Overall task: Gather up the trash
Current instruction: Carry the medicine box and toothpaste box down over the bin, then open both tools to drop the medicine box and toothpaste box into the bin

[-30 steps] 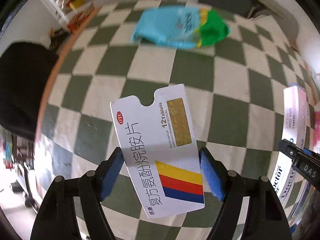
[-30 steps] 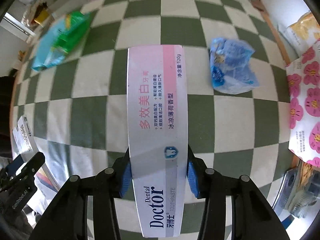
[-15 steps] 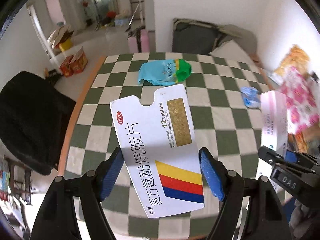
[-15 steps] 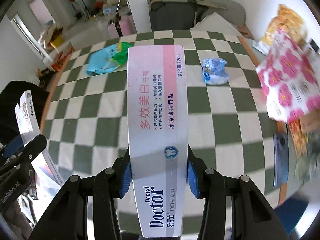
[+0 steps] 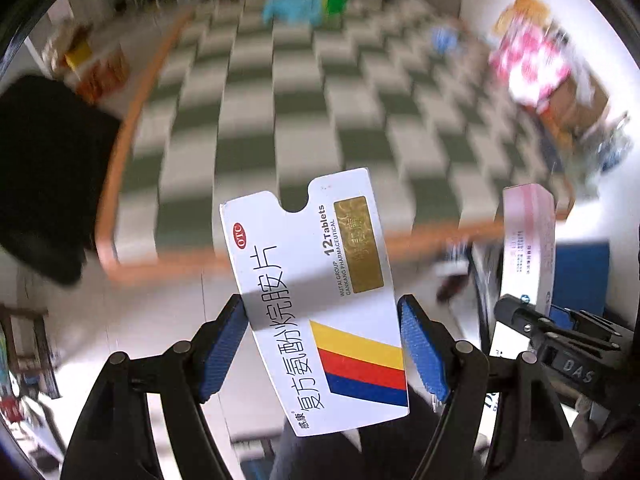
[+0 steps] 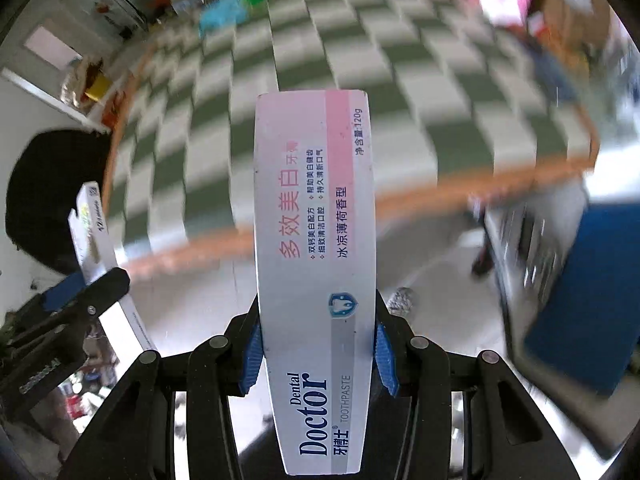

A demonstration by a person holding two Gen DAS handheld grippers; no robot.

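1. Blurry green-and-white checkered table (image 5: 280,112) with an orange rim fills the upper part of both views, floor showing below its edge.
2. Left gripper (image 5: 320,344) is clamped on a white medicine box (image 5: 316,296); the blue pads press both its long sides at lower centre, and the box sticks up, tilted a bit left.
3. Right gripper (image 6: 318,354) is squeezed onto a toothpaste box (image 6: 316,248), held near its bottom end, standing straight up mid-frame.
4. Readable text: "OTC", "12 Tablets", "WUTAI GROUP GANKANG PHARMACEUTICAL" on one, "Dental Doctor TOOTHPASTE", "120g" on the other.
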